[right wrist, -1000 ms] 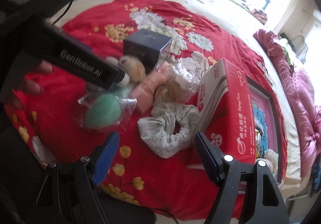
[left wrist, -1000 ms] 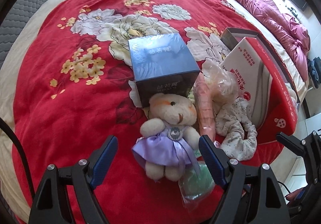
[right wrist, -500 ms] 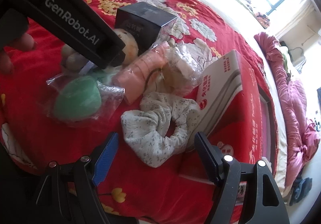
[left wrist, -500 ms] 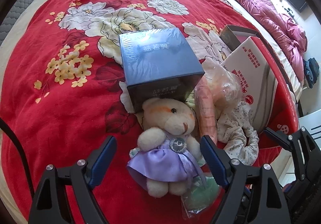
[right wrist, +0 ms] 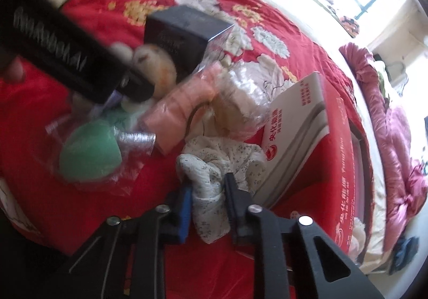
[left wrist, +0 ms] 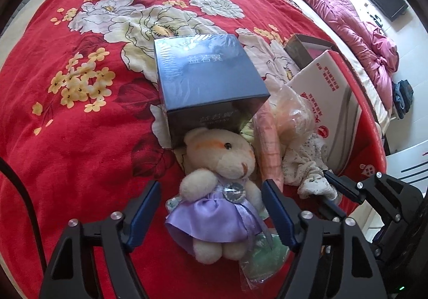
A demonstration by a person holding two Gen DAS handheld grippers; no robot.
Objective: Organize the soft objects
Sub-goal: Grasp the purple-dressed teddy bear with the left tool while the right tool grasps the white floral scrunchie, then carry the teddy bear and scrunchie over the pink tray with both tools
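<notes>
Nearest in the right wrist view, the right hand-held gripper point(right wrist: 207, 193) is closing, its jaws narrow with a bunched fold of the floral scrunchie point(right wrist: 224, 157) pinched between the pads. The scrunchie lies on the red flowered bedspread point(left wrist: 80, 125), just left of the red and white carton point(right wrist: 299, 138). It looks light and limp, likely to crumple and dangle, so a pinch on a thick gathered fold seems safer than on a loose edge.

In the left wrist view, the left hand-held gripper point(left wrist: 211, 208) is closing but still stands wide, its pads either side of the plush bear point(left wrist: 219, 173) in a lilac dress and not pressing on it. The bear should be light and squashy; its torso looks the firmest place to take, since the satin skirt may slip.

Under the bear's feet lies a green sponge in a clear bag point(right wrist: 91, 154), whose film is probably slippery. Right of the bear sit a pink roll point(left wrist: 267, 146) and a crinkled bag point(left wrist: 291, 111).

Farther off, the dark blue box point(left wrist: 206, 76) touches the bear's head and reads 益若翼. The carton carries red Chinese print, too small to read surely, and the left hand-held gripper's body shows "GenRobot.AI", blurred
</notes>
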